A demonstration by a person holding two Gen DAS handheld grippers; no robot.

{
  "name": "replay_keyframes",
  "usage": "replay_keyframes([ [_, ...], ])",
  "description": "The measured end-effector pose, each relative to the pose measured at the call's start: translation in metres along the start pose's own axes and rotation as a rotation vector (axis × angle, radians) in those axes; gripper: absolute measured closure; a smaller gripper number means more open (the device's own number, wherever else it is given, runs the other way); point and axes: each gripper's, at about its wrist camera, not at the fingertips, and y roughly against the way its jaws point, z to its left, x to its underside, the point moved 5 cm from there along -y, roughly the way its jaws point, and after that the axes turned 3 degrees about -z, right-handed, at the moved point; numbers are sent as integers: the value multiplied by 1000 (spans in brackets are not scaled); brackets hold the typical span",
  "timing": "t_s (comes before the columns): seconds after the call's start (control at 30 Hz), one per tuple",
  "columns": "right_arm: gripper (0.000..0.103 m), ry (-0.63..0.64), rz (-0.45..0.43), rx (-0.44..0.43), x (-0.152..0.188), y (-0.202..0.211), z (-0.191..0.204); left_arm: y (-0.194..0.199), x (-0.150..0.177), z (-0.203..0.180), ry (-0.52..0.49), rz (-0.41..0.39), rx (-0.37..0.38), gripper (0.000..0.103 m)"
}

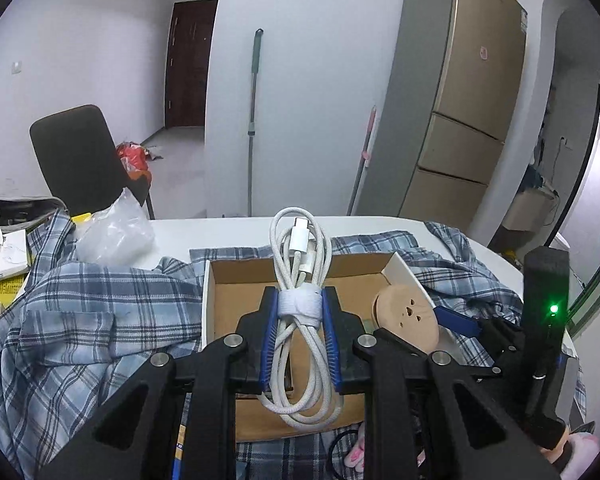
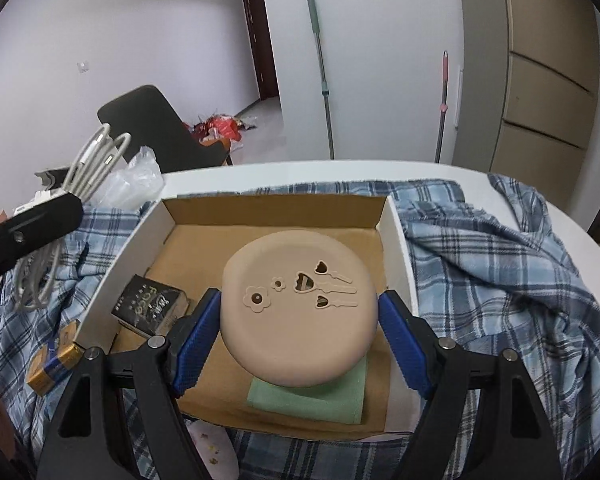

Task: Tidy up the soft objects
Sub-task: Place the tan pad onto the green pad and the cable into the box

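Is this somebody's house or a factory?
Most likely somebody's home, near the kitchen. A tall fridge stands by the wall, a mop leans beside it, and a plaid shirt lies on the white table.

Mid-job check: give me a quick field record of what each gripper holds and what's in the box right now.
left gripper: shut on coiled white cable, above the box
right gripper: shut on round beige case, over the box
cardboard box: open, sits on plaid shirt
in box: green cloth, small black carton
beside box: batteries
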Motion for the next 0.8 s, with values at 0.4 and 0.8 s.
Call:
replay_keyframes([
  [0.4, 22, -40, 98, -27, 16, -18, -2, -15, 12, -5, -10, 43, 14, 81],
  [0.8, 12, -43, 26, 67, 8, 1, -14, -40, 31, -13, 6, 99, 70, 81],
])
